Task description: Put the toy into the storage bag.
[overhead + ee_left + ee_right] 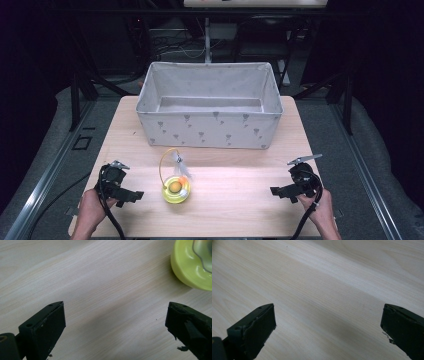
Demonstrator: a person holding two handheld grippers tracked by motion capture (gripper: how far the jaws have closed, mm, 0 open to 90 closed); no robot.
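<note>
worktop: pale wood-grain rectangular top, bare apart from the items below.

bin: large grey fabric storage box w/ small printed motifs, open top, nothing seen inside; sits at far half of worktop, centred.

left claw: black two-jaw hand tool, held by a hand at near-left corner, tips pointing inward toward the toy. jaws spread wide, nothing betw. them; in left gripper view bare wood lies betw. the pads and the toy's yellow rim shows at upper right, near but apart.

right claw: same type, held at near-right corner, tips pointing inward. jaws spread wide over bare wood in right gripper view, nothing gripped; well apart from the toy.

toy: small round yellow-green plastic dish w/ orange ball in it, thin yellow wire loop handle and a clear winged bit above; rests on worktop near middle, in front of bin, not touching it, closer to left claw.

step (est.): approach stage, nothing lifted yet. job prob. toy into bin.

next move (est.): left claw nearest; needs to slide in, straddle dish rim or handle, close, then lift over bin's front wall. dish is smooth and rounded, so grip low and square.
</note>
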